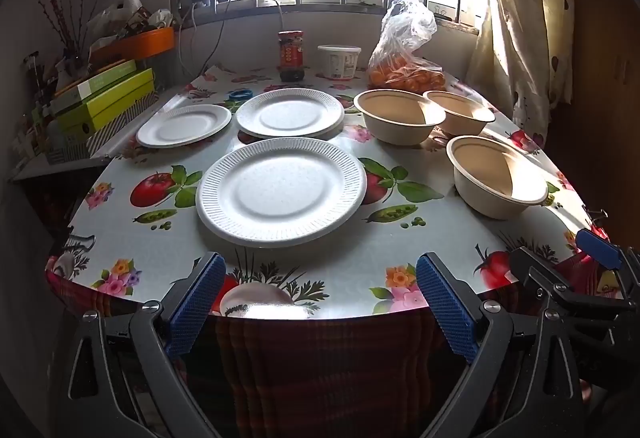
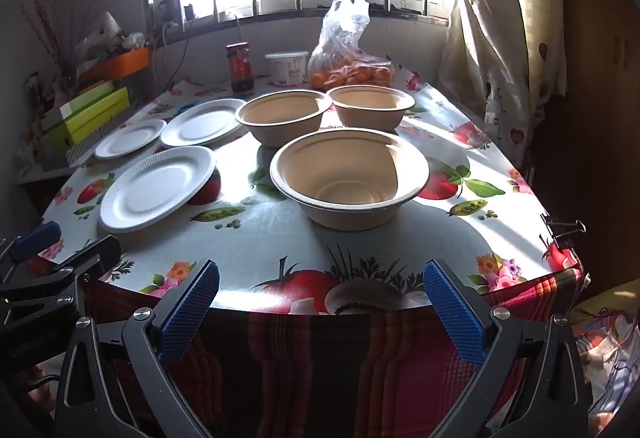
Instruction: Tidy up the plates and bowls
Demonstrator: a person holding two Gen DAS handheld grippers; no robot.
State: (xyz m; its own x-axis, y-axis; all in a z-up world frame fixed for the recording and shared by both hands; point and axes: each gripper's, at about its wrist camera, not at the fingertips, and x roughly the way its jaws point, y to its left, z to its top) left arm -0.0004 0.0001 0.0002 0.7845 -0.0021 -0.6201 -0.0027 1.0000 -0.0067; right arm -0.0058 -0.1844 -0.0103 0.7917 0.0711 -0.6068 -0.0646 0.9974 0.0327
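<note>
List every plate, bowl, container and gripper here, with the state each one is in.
Near plate: flat, empty, alone.
Middle plate: empty, on top of another plate.
Far left plate: flat, empty.
Near bowl: upright, empty.
Two far bowls: upright, empty, not nested.
Jar: upright, lid on.
Tub: upright, lidded.
Bag of oranges: tied shut.
Left gripper: open, empty.
Right gripper: open, empty.

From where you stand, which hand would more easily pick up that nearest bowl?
Probably the right. The right gripper is open, and the nearest bowl sits straight ahead of it. From the left gripper, that bowl lies off to the side, with a white plate ahead instead.
</note>
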